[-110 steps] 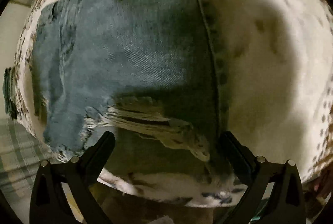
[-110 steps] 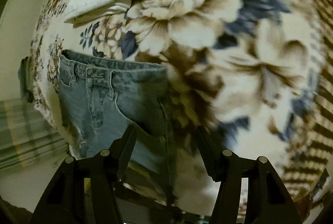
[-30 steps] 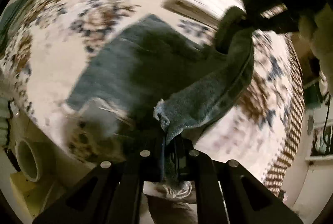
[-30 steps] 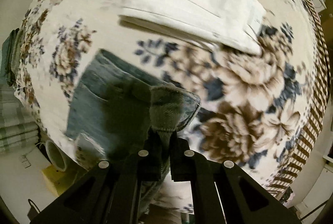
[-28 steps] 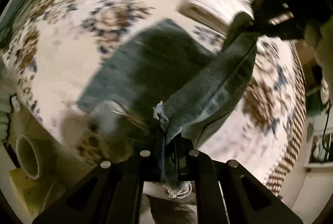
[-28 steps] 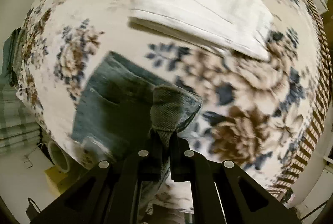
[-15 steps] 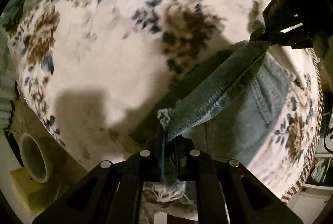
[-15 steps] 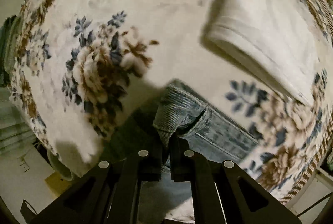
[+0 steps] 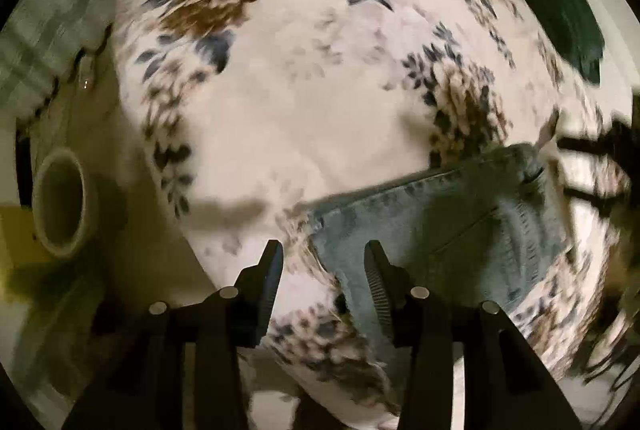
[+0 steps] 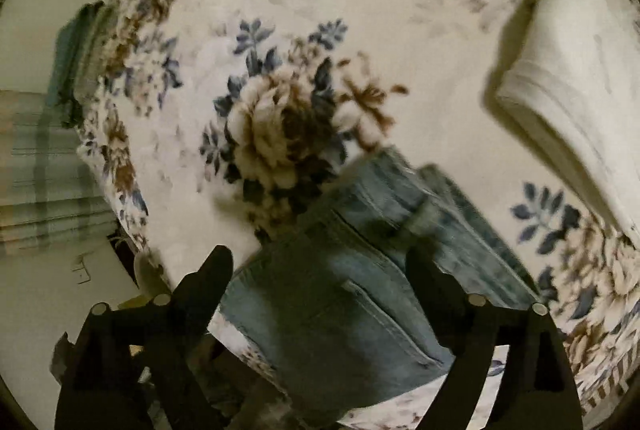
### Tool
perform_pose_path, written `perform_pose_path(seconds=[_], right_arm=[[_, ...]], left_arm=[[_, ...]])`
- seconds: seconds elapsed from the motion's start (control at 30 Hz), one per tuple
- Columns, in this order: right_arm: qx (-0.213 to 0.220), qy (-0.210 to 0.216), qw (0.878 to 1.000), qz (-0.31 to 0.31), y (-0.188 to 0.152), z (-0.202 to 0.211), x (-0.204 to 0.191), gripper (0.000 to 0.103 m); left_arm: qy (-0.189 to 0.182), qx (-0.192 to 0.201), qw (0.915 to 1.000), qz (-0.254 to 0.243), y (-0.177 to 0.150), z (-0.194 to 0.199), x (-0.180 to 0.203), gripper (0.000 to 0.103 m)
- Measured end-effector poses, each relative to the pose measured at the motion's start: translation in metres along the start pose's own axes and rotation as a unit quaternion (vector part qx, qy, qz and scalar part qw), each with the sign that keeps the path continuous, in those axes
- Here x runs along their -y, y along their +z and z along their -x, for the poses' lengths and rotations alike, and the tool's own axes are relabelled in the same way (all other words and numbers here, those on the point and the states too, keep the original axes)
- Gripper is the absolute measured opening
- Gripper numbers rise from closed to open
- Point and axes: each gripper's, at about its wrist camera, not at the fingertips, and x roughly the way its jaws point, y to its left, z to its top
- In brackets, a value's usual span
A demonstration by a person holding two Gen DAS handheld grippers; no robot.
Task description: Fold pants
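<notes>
Bare floral blanket (image 10: 360, 10) lies open beyond the jeans (image 10: 340, 302); a folded white cloth (image 10: 576, 102) blocks the right.

Home bedroom: floral bedspread (image 10: 360, 30) covering a bed, folded white garment (image 10: 572, 102) on it, plaid bedding (image 10: 36, 190) beside, wall socket (image 10: 82, 272) low down.

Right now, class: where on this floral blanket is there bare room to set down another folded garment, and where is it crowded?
Free: the pale stretch of floral blanket beyond the jeans, left of the folded white garment. Crowded: the near edge, where the jeans lie under the open left gripper and right gripper.
</notes>
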Motion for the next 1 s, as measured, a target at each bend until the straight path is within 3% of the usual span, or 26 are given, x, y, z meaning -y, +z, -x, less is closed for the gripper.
perform_pose_path(seconds=[0.1, 0.17, 0.23, 0.33, 0.47, 0.6, 0.63, 0.7, 0.77, 0.87, 1.0], right_arm=[[0.014, 0.010, 1.000, -0.018, -0.019, 0.009, 0.030, 0.096], [0.010, 0.009, 0.999, -0.037, -0.036, 0.011, 0.059, 0.096], [0.009, 0.027, 0.998, -0.050, -0.053, 0.012, 0.085, 0.096], [0.012, 0.035, 0.997, -0.064, -0.070, 0.008, 0.122, 0.096], [0.001, 0.063, 0.994, -0.089, -0.078, -0.009, 0.158, 0.096], [0.020, 0.085, 0.992, -0.093, -0.070, -0.019, 0.177, 0.095], [0.028, 0.083, 0.992, -0.090, -0.068, -0.019, 0.177, 0.090], [0.035, 0.085, 0.992, -0.082, -0.060, -0.020, 0.175, 0.070], [0.038, 0.065, 0.995, -0.066, -0.054, -0.022, 0.169, 0.051], [0.042, 0.039, 0.997, -0.048, -0.049, -0.021, 0.159, 0.035], [0.044, 0.020, 0.998, -0.032, -0.042, -0.017, 0.154, 0.030]], left_arm=[[-0.021, -0.007, 0.9977, 0.064, -0.022, -0.004, 0.001, 0.039], [-0.053, -0.024, 0.9905, 0.125, -0.044, -0.013, 0.003, 0.039], [-0.089, -0.040, 0.9766, 0.192, -0.069, -0.026, 0.007, 0.039], [-0.125, -0.059, 0.9486, 0.285, -0.111, -0.046, 0.016, 0.039], [-0.151, -0.087, 0.9184, 0.355, -0.152, -0.071, 0.029, 0.040], [-0.163, -0.094, 0.8973, 0.399, -0.171, -0.089, 0.038, 0.039], [-0.168, -0.090, 0.8910, 0.412, -0.172, -0.093, 0.038, 0.039], [-0.176, -0.079, 0.8832, 0.427, -0.171, -0.100, 0.037, 0.039], [-0.181, -0.058, 0.8778, 0.440, -0.166, -0.105, 0.035, 0.037], [-0.173, -0.044, 0.8785, 0.443, -0.165, -0.106, 0.035, 0.012], [-0.169, -0.048, 0.8836, 0.434, -0.186, -0.102, 0.033, 0.010]])
